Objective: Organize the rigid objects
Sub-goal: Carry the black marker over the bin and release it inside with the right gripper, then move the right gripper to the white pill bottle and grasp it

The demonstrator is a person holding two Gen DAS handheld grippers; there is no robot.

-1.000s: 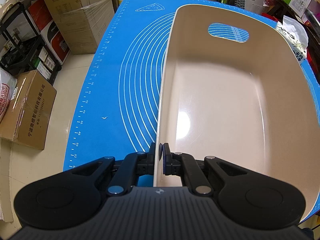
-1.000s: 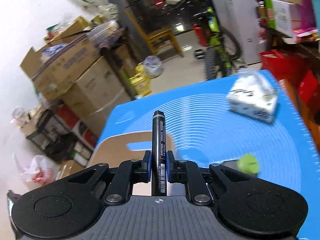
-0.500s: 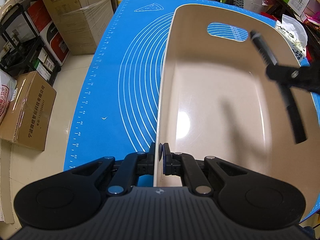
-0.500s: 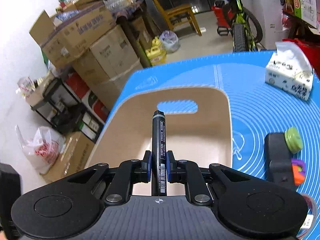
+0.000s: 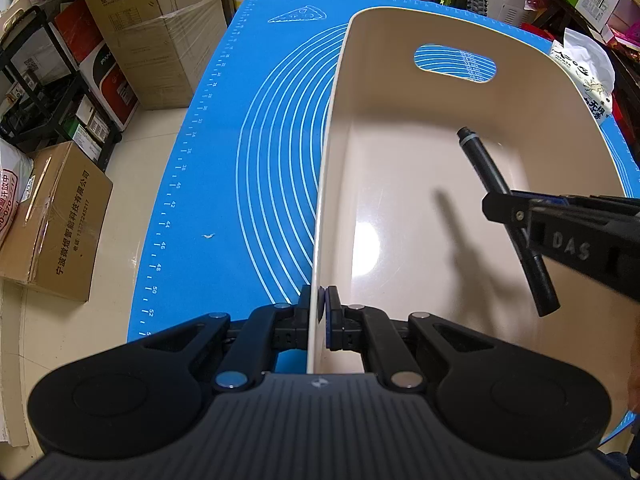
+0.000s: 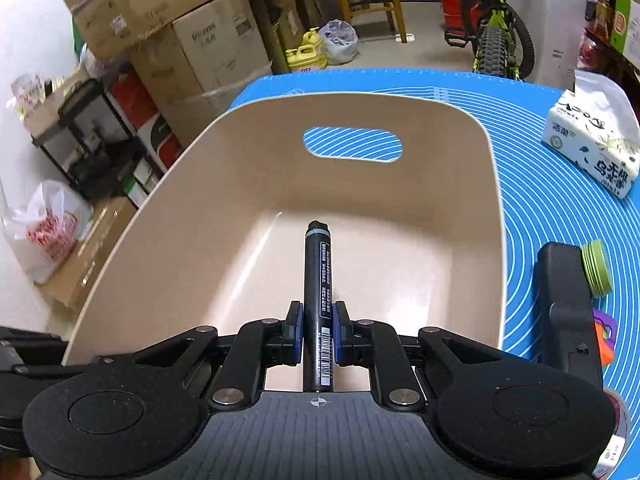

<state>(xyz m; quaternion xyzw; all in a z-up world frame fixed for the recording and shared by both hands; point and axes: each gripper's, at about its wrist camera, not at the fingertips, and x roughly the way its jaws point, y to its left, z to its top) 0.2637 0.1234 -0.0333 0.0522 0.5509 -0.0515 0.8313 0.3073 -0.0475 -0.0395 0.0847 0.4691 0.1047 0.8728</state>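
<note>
A: Left wrist view first. What is the left gripper point(image 5: 319, 312) doing?

B: Its jaws are nearly closed, pinching the near left wall of the beige bin point(image 5: 400, 208). One pad sits outside the wall, the other inside, both pressed against the thin rim. The bin stands on the blue mat point(image 5: 256, 152).

A: And the marker?

B: The black marker point(image 5: 486, 168) hangs above the bin's floor on the right side, tilted, its capped end toward the far wall with the handle slot. The right gripper point(image 5: 508, 210) comes in from the right edge and clamps it around mid-length. A shadow of the marker falls on the bin floor.

A: Now the right wrist view.

B: The right gripper point(image 6: 317, 330) is closed to the width of the marker point(image 6: 318, 276), blue pads on either side of the barrel near its barcode end. The marker points straight ahead over the open bin point(image 6: 168, 248).

A: Anything beside the bin?

B: To the right on the mat point(image 6: 532, 160): a black block point(image 6: 564, 296), a green lid point(image 6: 597, 267) touching it, and a tissue pack point(image 6: 592, 148) farther back.
</note>
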